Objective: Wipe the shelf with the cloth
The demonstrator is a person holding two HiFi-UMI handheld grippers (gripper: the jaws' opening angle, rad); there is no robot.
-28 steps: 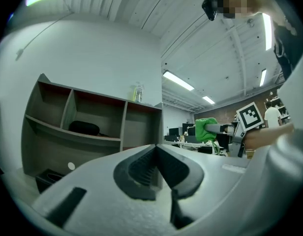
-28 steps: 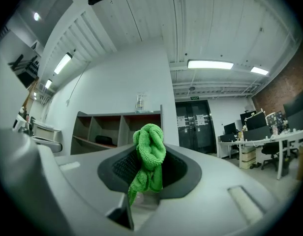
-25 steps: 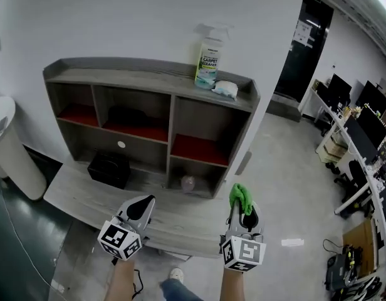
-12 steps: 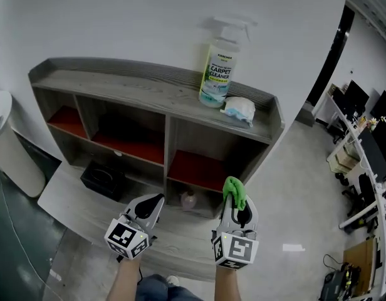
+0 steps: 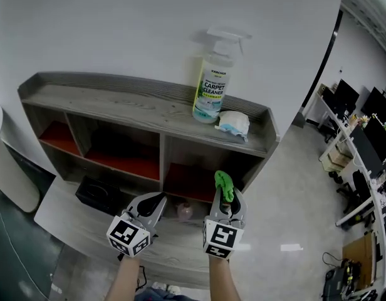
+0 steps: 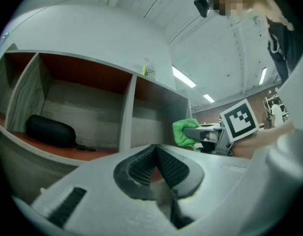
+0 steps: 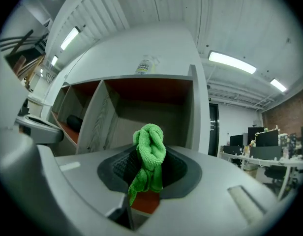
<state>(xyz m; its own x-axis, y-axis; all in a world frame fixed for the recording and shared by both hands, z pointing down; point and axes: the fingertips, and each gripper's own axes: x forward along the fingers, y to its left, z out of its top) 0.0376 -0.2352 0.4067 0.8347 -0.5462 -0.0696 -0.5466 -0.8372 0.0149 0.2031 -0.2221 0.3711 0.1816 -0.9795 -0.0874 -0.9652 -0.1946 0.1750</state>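
Green cloth (image 5: pixel 224 182) is bunched btwn the jaws of the right gripper (image 5: pixel 225 196), clamped tight. It's held in air near the shelf (image 5: pixel 130 108), facing the lower right compartment, not touching wood. Left gripper (image 5: pixel 156 199) sits just left, jaws pressed together, nothing in them. Step: approach, wiping not yet begun. Next prob needs cloth pressed onto a board, avoiding spray bottle (image 5: pixel 212 86) & white pack (image 5: pixel 234 123) on top.
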